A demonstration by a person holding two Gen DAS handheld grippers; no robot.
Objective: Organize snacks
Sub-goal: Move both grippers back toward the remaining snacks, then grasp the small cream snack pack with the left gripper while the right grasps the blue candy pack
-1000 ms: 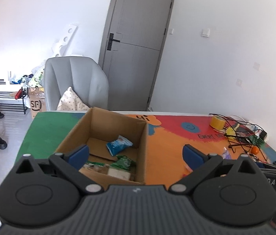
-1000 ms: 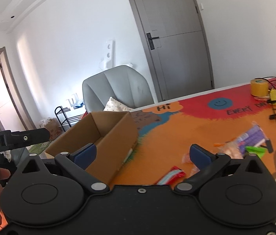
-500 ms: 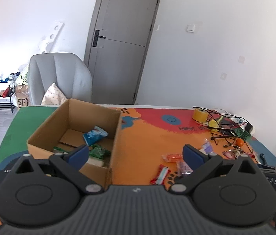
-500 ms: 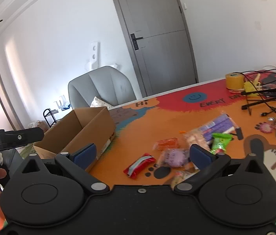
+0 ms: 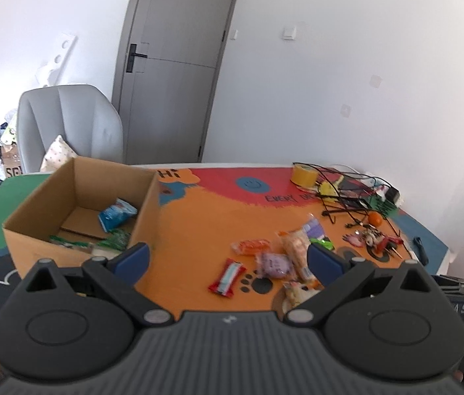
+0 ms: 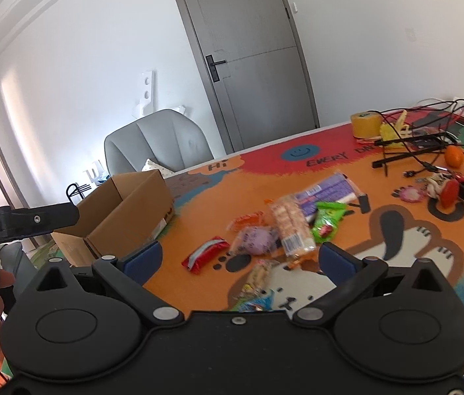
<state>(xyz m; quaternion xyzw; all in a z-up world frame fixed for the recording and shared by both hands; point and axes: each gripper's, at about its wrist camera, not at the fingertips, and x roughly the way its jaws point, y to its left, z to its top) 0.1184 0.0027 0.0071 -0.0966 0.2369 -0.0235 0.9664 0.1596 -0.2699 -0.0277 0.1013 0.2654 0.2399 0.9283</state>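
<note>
My left wrist camera looks forward from above the near table edge, close to the open brown cardboard box [image 5: 77, 204]. My right wrist camera sits lower, right of that box [image 6: 126, 210]; both share it.

An open cardboard box [image 5: 77, 204] stands on the worktop's left side, with a blue packet [image 5: 116, 218] and green packets [image 5: 115, 239] lying inside. To its right, well apart from it, loose snacks lie flat: a red bar [image 6: 203, 254], a purple pouch [image 6: 254, 239], an orange packet [image 6: 247, 220], a long cracker pack [image 6: 293, 228] and a green packet [image 6: 327, 221].
</note>
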